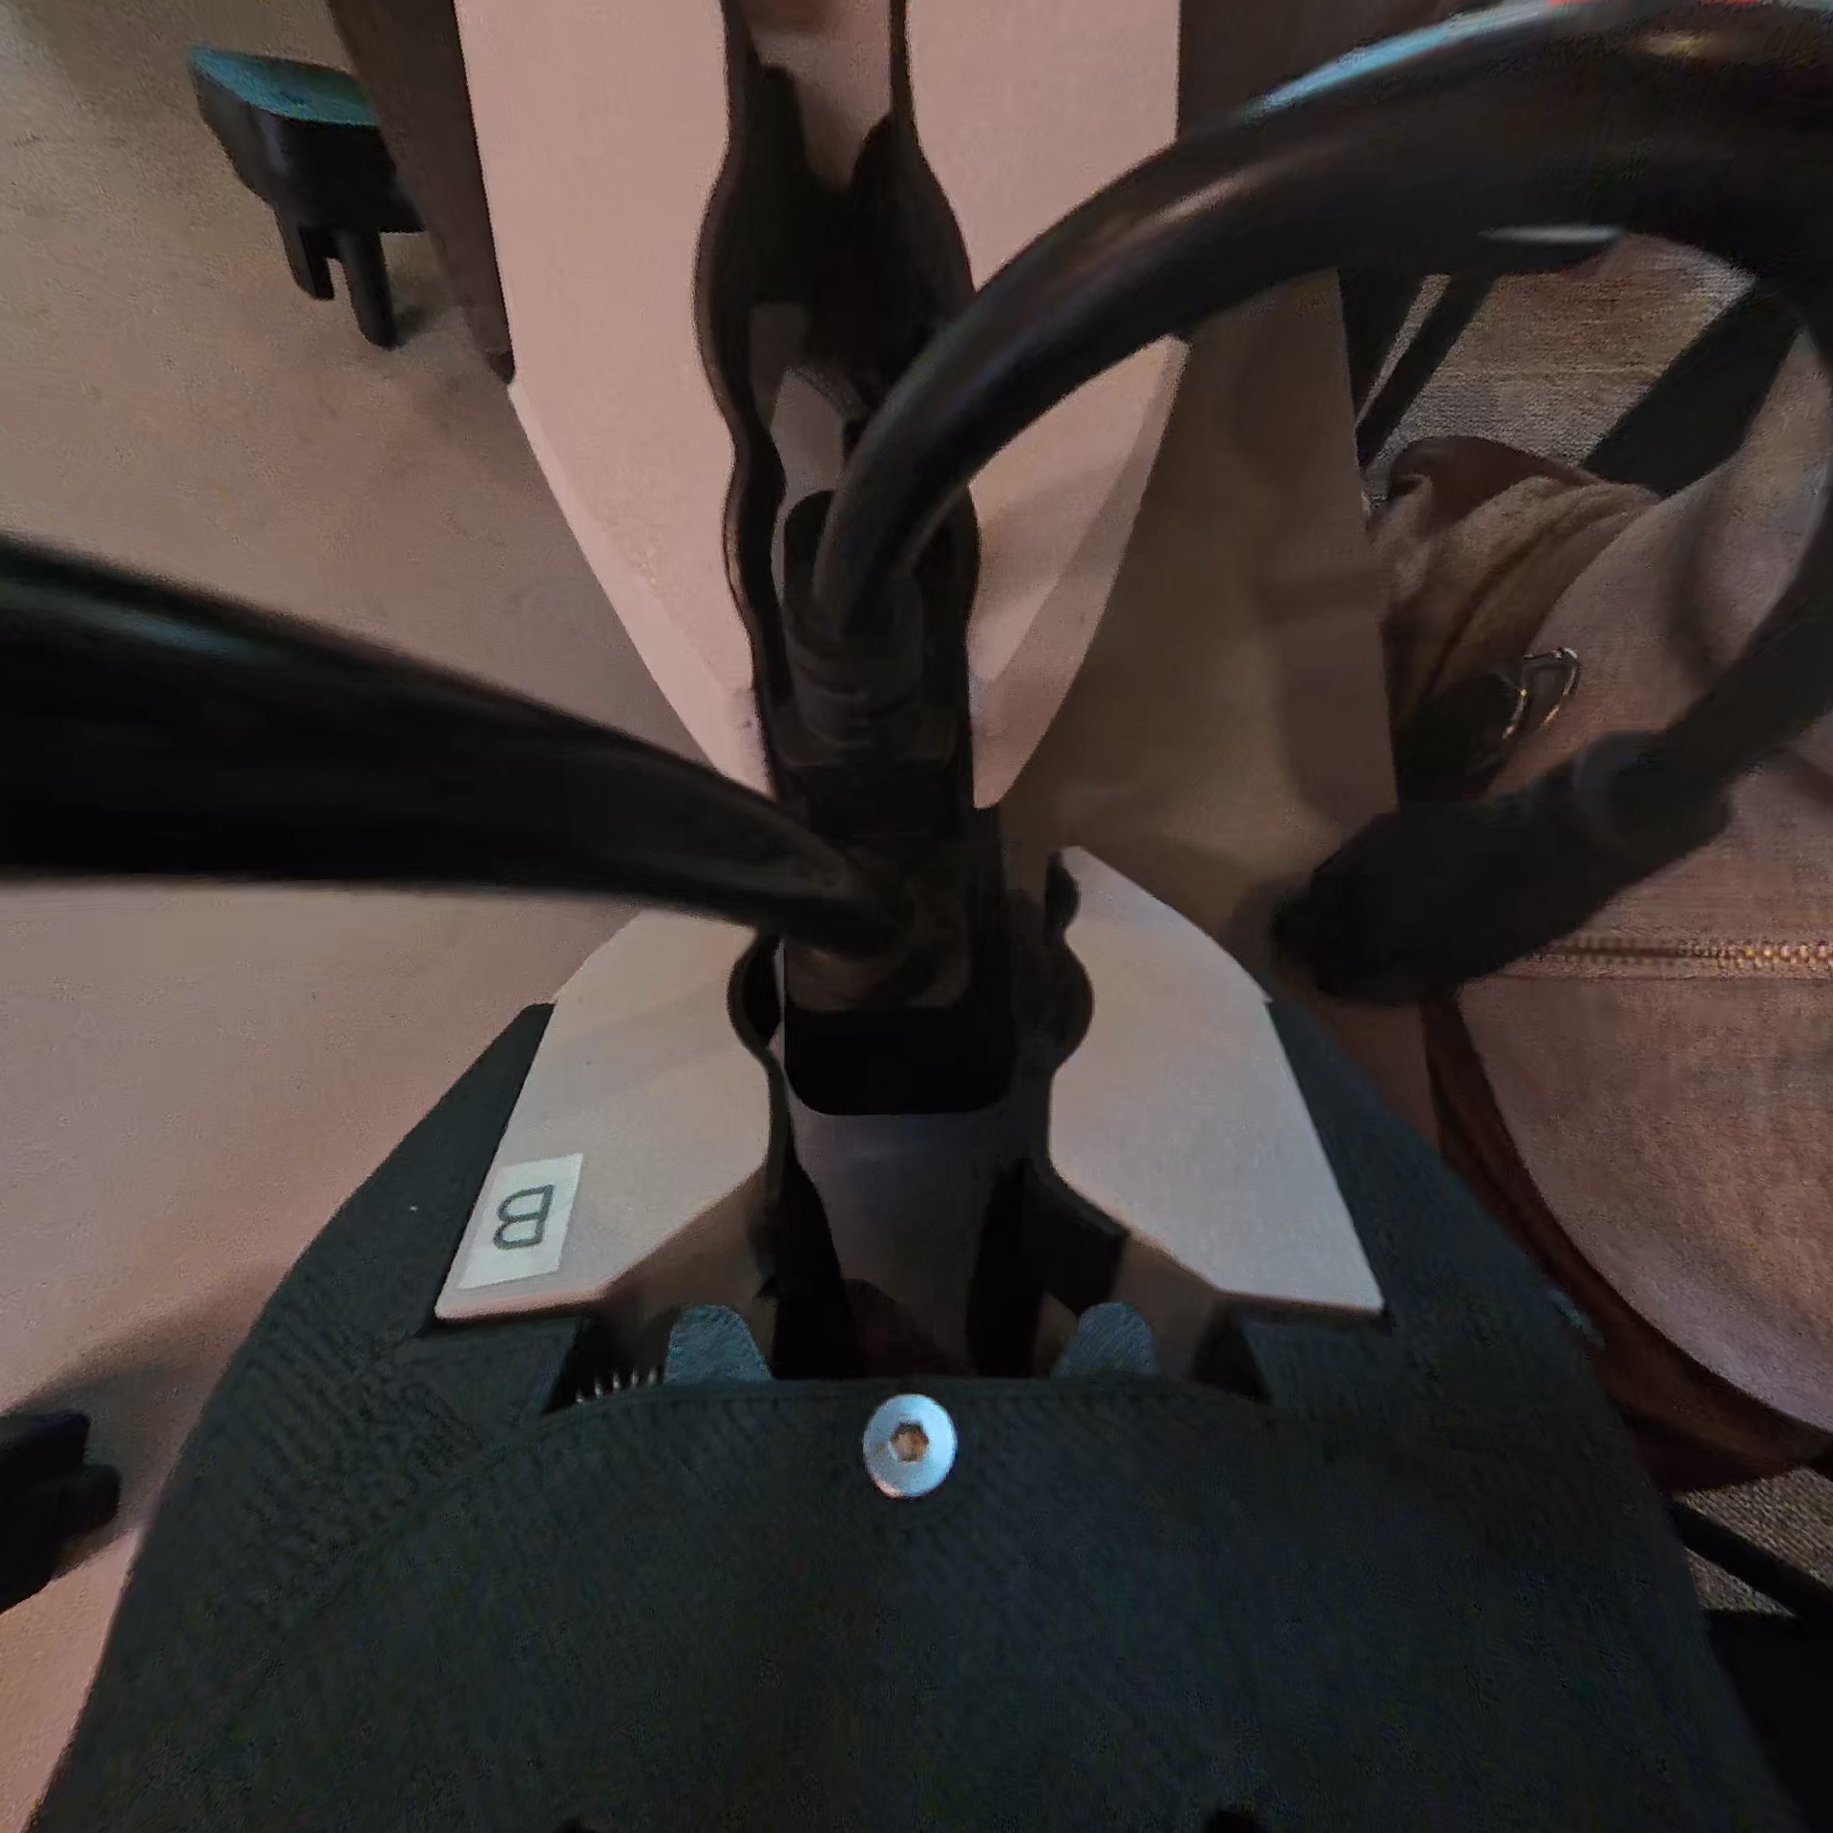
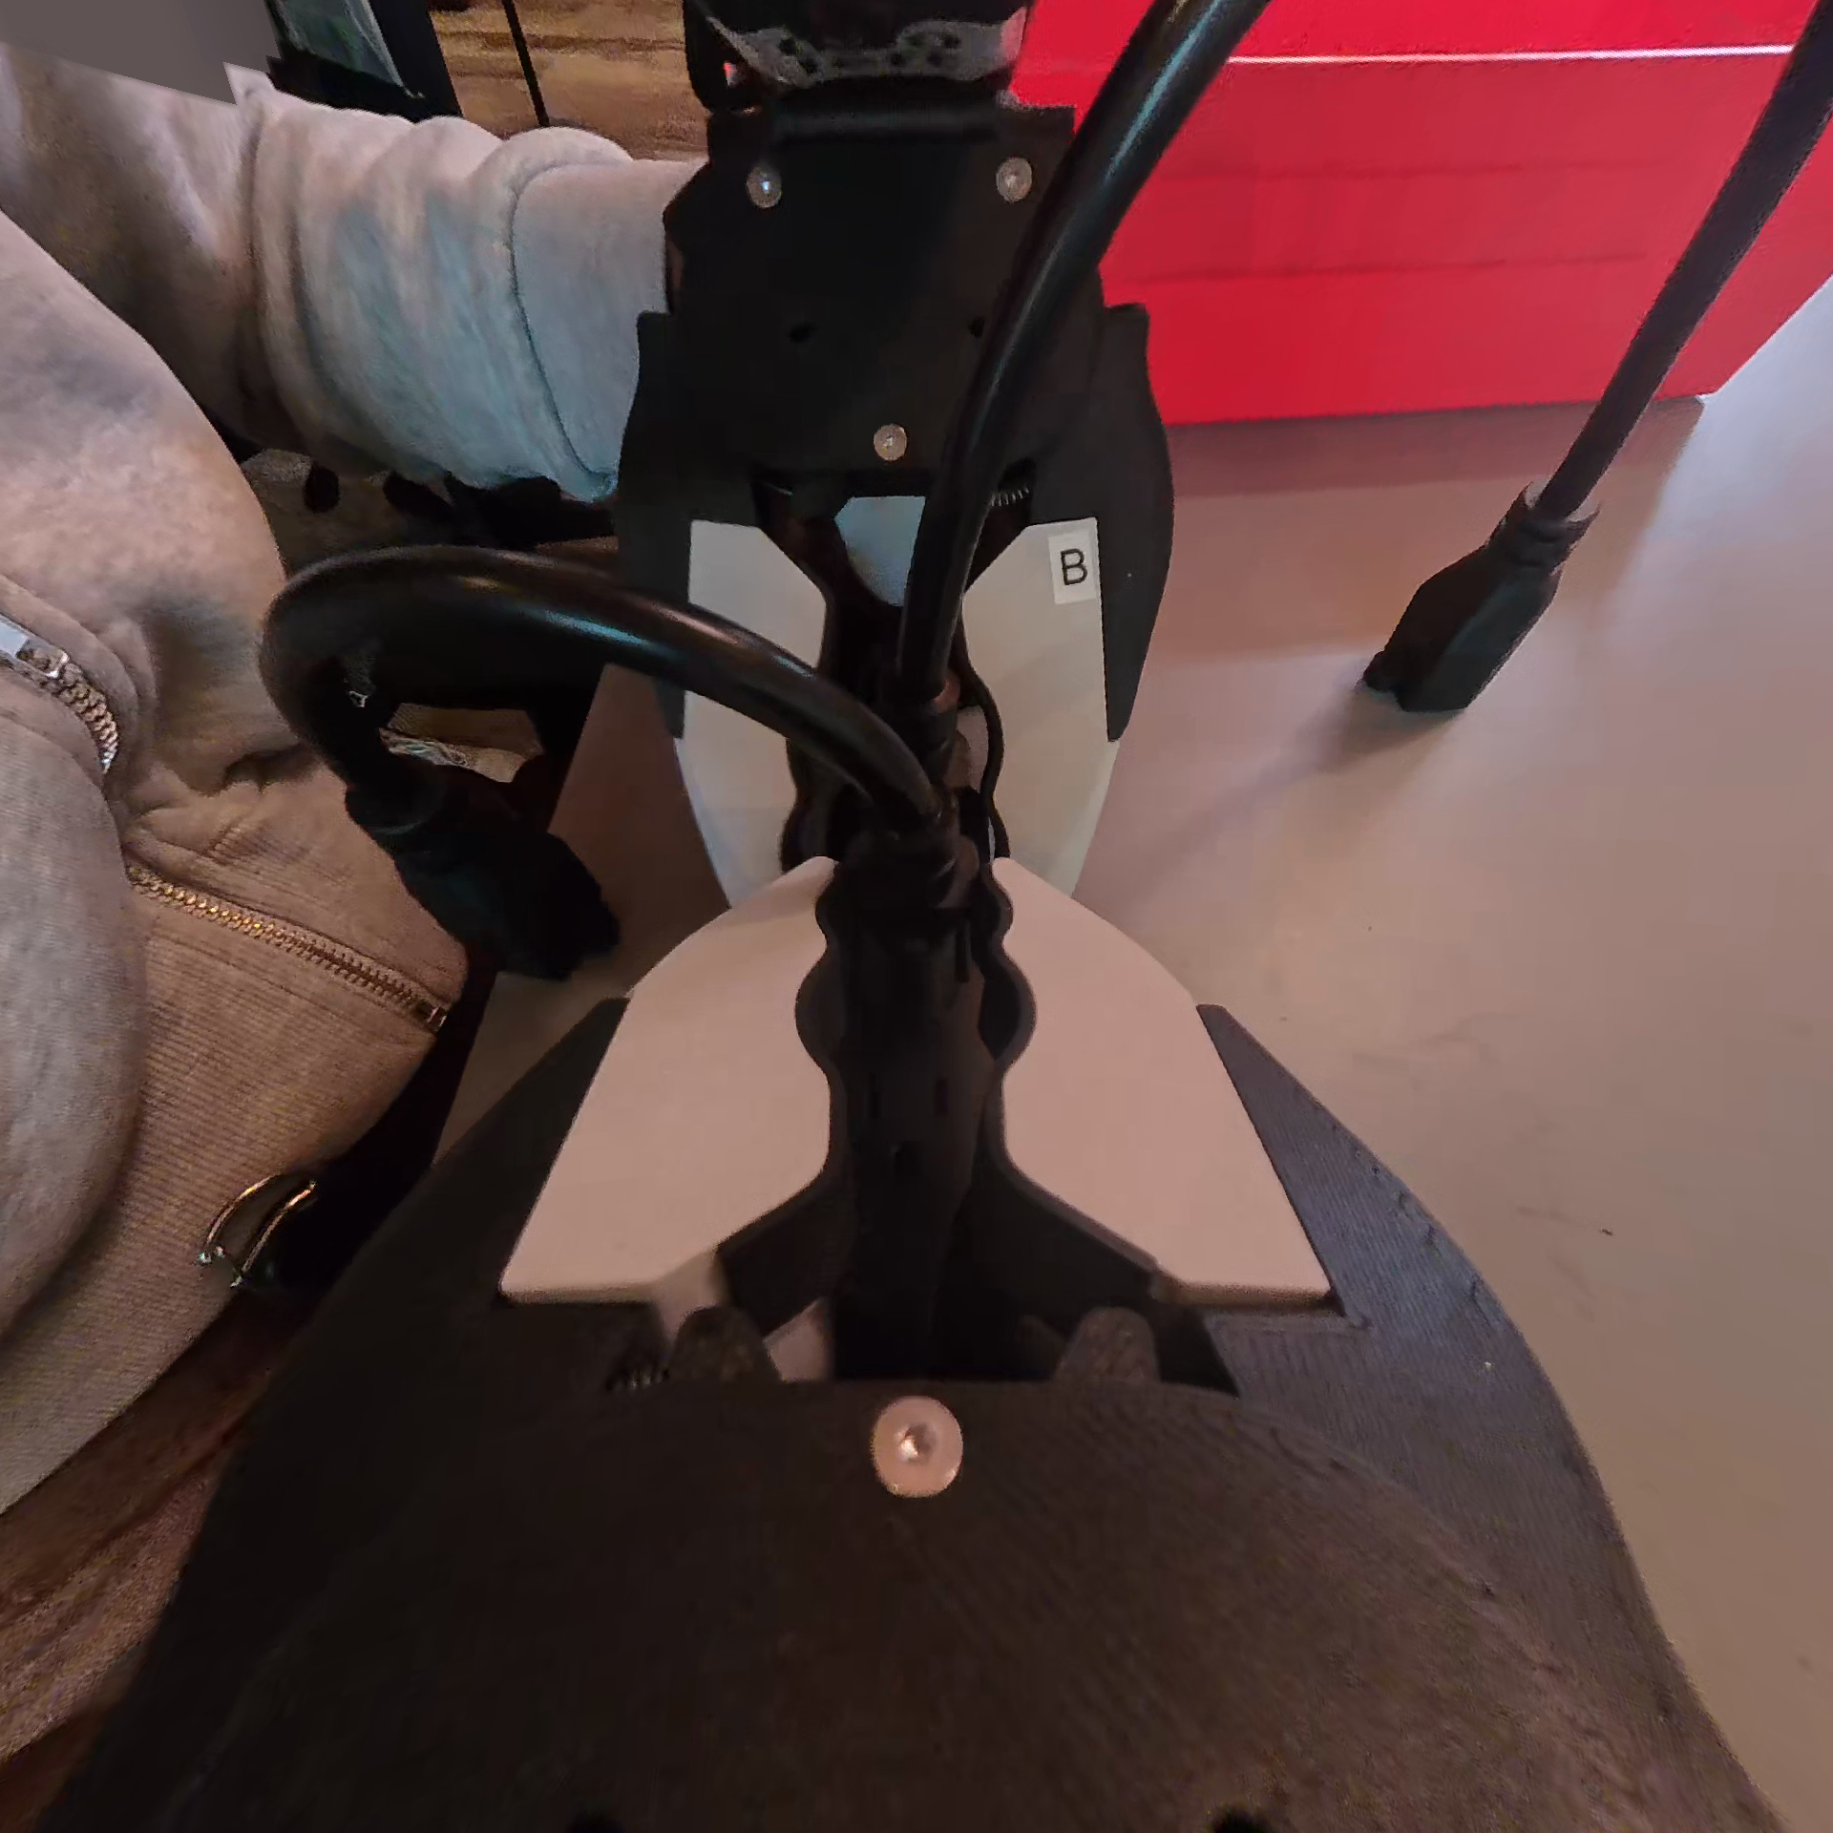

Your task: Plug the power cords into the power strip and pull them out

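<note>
Both tongs, left [image 1: 878, 952] and right [image 2: 917, 952], clamp 1 black connector nose to nose; pull straight apart, avoiding the cables [image 2: 1002, 397].

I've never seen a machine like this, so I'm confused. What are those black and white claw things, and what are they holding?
They are two hand-held grabbing tools that a person works. Each carries a camera looking along its own fingers, so each picture shows one tool up close and the other facing it. The left gripper and right gripper are both squeezed shut on connectors of thick black power cords, pressed end to end. A loose black plug rests on the smooth beige table. The grey hooded jacket is the person's.
</note>
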Available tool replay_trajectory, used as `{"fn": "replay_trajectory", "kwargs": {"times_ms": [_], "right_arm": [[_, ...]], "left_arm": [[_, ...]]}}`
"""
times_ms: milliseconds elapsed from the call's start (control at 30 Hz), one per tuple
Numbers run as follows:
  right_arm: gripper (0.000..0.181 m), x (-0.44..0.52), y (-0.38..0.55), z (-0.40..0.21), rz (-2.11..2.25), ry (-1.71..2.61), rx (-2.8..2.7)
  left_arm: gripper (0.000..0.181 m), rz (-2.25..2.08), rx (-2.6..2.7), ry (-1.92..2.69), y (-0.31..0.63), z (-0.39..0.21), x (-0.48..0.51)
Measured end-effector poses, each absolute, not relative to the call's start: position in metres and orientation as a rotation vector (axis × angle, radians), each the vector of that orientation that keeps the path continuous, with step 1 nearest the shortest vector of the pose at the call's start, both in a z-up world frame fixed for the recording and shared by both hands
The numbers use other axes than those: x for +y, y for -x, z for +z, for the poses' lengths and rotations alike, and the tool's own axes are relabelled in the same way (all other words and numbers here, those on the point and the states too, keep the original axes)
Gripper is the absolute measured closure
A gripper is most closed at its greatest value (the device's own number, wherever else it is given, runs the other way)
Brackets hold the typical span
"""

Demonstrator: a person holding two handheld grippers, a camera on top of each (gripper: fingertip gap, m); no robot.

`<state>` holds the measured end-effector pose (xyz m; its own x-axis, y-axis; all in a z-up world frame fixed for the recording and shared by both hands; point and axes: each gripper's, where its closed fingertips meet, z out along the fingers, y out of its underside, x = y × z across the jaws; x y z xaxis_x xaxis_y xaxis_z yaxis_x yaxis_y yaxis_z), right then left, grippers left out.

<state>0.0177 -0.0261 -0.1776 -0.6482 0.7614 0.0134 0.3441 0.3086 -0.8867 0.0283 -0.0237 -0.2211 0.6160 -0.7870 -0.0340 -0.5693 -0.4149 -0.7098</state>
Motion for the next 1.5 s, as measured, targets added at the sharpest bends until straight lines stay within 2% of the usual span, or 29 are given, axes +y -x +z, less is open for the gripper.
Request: {"fn": "replay_trajectory", "kwargs": {"times_ms": [33,67,233,767,1500], "right_arm": [[0.157,-0.026,-0.018,-0.178,1.294,0.980,-2.147],[0.157,-0.026,-0.019,-0.178,1.299,0.982,-2.144],[0.157,-0.027,-0.017,-0.177,1.312,0.977,-2.139],[0.159,-0.025,-0.017,-0.177,1.163,0.959,-2.237],[0.159,-0.030,-0.015,-0.170,1.183,0.932,-2.173]], "left_arm": [[0.122,-0.390,1.043,2.136,-0.027,-0.220,-0.022],[0.121,-0.408,1.026,2.125,-0.027,-0.217,-0.021],[0.139,-0.407,1.035,2.146,-0.028,-0.219,-0.020],[0.139,-0.375,1.013,2.179,-0.029,-0.222,-0.018],[0.138,-0.374,1.021,2.178,-0.029,-0.222,-0.017]]}}
